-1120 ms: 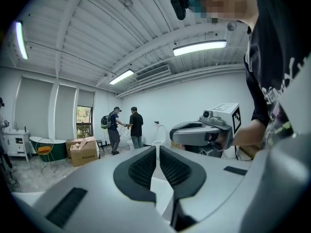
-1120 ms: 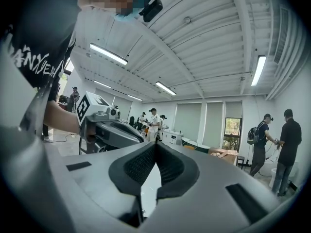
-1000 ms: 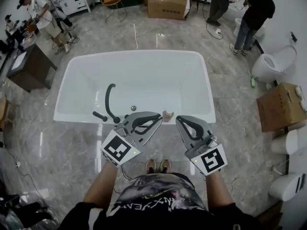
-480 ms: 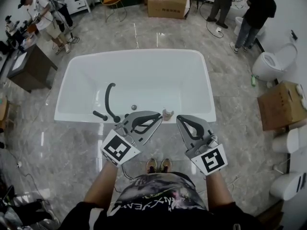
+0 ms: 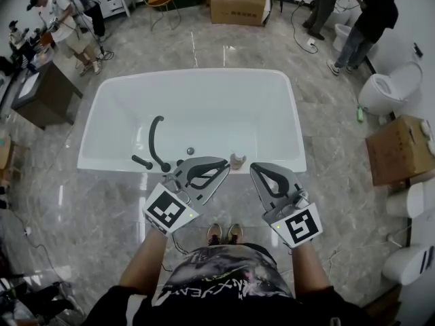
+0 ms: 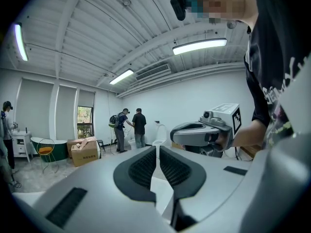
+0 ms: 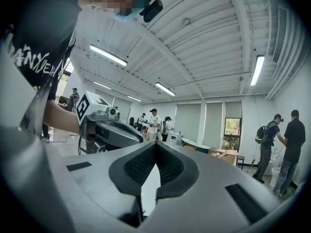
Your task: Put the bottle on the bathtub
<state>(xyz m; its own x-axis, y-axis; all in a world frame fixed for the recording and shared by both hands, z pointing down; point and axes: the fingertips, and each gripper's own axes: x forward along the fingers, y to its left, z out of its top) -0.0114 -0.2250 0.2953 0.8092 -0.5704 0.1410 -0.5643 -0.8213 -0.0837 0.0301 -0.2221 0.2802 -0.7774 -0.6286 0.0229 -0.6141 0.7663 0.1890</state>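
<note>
1. The person is standing at the near side of the white bathtub (image 5: pixel 92 124) and is holding both forearms forward, side by side, above the grey floor (image 5: pixel 102 209).
2. The left gripper (image 5: pixel 226 164) is reaching toward the near rim and angling slightly to the right, with its marker cube (image 5: pixel 168 210) facing up. Its jaws are sitting together and are gripping nothing.
3. The right gripper (image 5: pixel 253 169) is pointing at the same rim from the other side. Its jaws are pressing closed on nothing, and the hand is wrapping its handle from behind.
4. The small pale bottle (image 5: pixel 237 161) is standing on the near rim, just beyond and between the two gripper tips, with neither gripper holding it.
5. A black hose (image 5: pixel 153 141) is lying inside the tub to the left.
</note>
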